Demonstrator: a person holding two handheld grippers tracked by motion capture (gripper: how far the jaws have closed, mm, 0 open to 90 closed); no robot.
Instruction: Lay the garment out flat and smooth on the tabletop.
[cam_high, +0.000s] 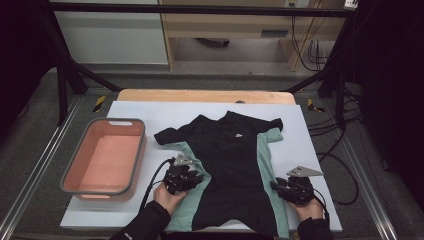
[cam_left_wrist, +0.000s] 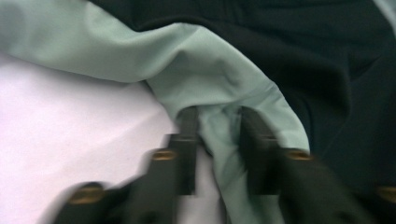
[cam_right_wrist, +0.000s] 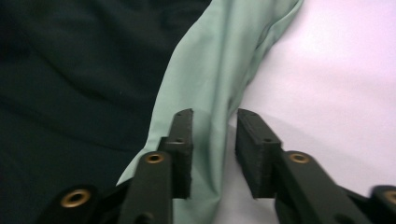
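A black shirt (cam_high: 230, 165) with pale green side panels lies flat on a white board (cam_high: 145, 112), collar at the far side. My left gripper (cam_high: 196, 177) rests on the shirt's left green panel (cam_left_wrist: 210, 70). A raised fold of that cloth stands between its jaws (cam_left_wrist: 217, 123), with a strip of white showing beside one jaw, so the jaws look open. My right gripper (cam_high: 277, 186) is at the right green panel (cam_right_wrist: 210, 70). Its jaws (cam_right_wrist: 212, 119) stand apart over the panel's edge, and bare white shows between the cloth and one pad.
A salmon tub with a grey rim (cam_high: 75, 167) stands on the board to the left of the shirt. Black frame legs and loose cables (cam_high: 340, 125) flank the table at the back and right. A wooden table edge (cam_high: 200, 95) shows beyond the board.
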